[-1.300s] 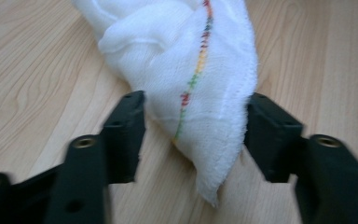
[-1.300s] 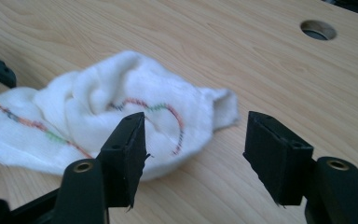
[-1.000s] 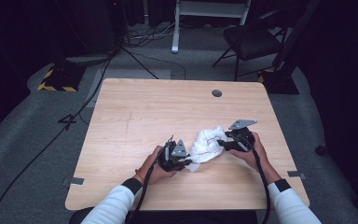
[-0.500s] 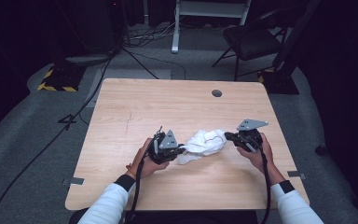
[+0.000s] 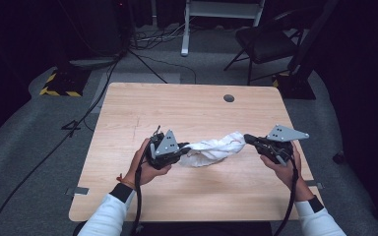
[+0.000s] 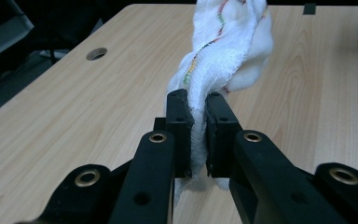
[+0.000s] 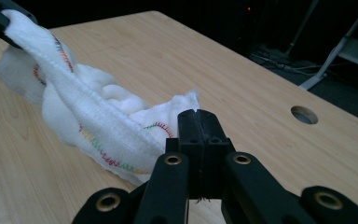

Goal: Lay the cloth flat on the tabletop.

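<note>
While the person's forearms come in from the near edge of the table (image 5: 128,113), the left gripper (image 5: 183,147) sits left of centre in the high view, gripped in the left hand (image 5: 145,164), its grey three-cornered plate turned up and its cable trailing back along the white sleeve. Its jaws are pinching one end of a white cloth (image 5: 212,148); in the left gripper view the cloth (image 6: 223,51) runs down between the two black pads, which press on it from both sides with a sliver of fabric between them, and its edge shows a line of coloured stitching.

From there the cloth stretches rightward in a loosely twisted, sagging band between the two grippers, over the middle of the near half of the table; whether its lowest fold touches the wood cannot be told.

Further right, the right gripper (image 5: 248,139) is held in the right hand (image 5: 288,164), nose pointing left toward the cloth. Its jaws have just been closing and now stand pressed together on the cloth's other end; in the right gripper view the pads meet with no visible gap, and the cloth (image 7: 98,126) spreads away from their left side toward the left gripper in the upper left corner.

Beyond them, a round hole (image 5: 229,98) sits in the far right part of the table.
</note>
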`<state>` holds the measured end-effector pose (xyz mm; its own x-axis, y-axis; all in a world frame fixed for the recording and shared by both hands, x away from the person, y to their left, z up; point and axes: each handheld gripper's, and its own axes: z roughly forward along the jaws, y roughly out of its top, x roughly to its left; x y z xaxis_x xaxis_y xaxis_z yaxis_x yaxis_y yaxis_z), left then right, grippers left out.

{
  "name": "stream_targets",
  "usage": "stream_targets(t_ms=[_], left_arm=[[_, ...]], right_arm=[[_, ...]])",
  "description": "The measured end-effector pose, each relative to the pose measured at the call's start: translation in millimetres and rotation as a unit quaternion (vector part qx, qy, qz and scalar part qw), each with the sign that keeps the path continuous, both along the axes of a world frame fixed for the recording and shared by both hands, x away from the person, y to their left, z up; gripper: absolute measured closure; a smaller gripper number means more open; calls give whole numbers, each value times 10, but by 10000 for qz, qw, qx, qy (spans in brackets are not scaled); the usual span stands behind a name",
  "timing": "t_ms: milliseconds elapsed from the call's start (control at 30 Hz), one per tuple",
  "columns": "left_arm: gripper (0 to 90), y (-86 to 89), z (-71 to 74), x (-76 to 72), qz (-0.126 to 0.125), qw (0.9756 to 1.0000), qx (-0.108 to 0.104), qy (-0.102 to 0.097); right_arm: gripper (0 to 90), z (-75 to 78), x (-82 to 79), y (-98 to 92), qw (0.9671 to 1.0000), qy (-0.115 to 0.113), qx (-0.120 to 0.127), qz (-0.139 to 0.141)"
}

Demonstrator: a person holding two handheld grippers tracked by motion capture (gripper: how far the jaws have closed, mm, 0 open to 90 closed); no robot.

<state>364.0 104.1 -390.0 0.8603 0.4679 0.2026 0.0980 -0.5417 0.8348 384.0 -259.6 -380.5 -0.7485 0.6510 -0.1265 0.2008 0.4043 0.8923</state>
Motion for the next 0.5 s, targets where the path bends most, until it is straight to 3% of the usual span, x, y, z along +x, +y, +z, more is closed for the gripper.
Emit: stream_targets(t_ms=[200, 267, 367, 500], left_arm=[[824, 0, 196, -70, -37, 9999, -55, -145], [824, 0, 328, -133, -136, 9993, -244, -230], [823, -5, 450, -177, -216, 9986, -351, -338], [821, -19, 510, -172, -229, 9984, -325, -400]], right_arm=[[900, 182, -120, -35, 9995, -279, 169, 7], [900, 240, -156, -57, 9990, -362, 260, -5], [900, 316, -210, -88, 9982, -475, 375, -21], [900, 358, -239, -103, 9979, -519, 392, -31]])
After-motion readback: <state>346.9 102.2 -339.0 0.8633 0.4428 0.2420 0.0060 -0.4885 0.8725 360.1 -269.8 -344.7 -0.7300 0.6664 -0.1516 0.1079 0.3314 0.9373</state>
